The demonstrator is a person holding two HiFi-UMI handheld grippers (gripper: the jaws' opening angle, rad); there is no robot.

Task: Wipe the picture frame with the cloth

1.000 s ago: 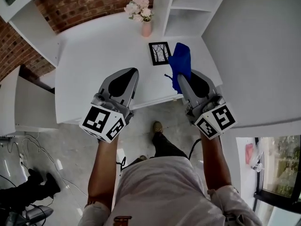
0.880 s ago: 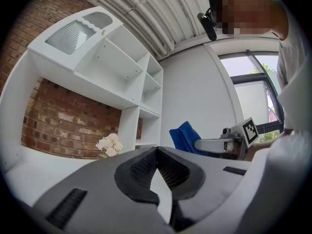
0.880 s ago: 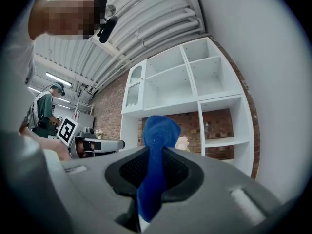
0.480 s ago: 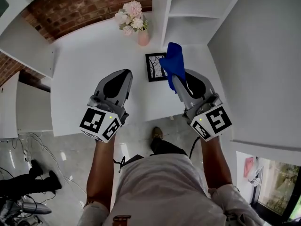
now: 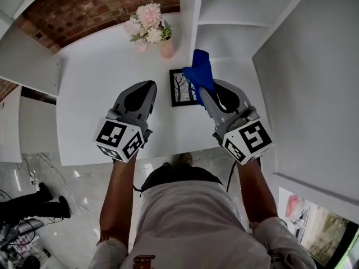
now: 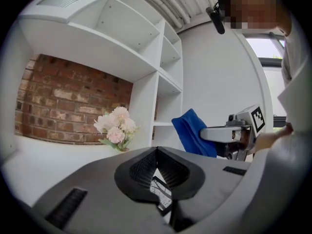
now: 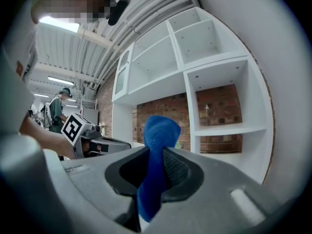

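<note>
A small black picture frame (image 5: 180,87) with a tree print lies flat on the white table (image 5: 95,88), between my two grippers. My right gripper (image 5: 201,89) is shut on a blue cloth (image 5: 199,72), which sticks up out of its jaws and overlaps the frame's right edge in the head view. The cloth (image 7: 157,155) fills the jaw gap in the right gripper view. My left gripper (image 5: 149,86) is shut and holds nothing, just left of the frame. Through its jaws I see a piece of the frame (image 6: 160,188).
A pink vase of pale flowers (image 5: 150,29) stands behind the frame, near the brick wall. White shelving (image 5: 224,10) rises at the back right and a white wall panel (image 5: 314,83) closes the right side. The table's front edge is just below the grippers.
Both grippers have moved forward over the table. The blue cloth went from the frame's right side to overlapping its right edge. The left gripper came up beside the frame.
</note>
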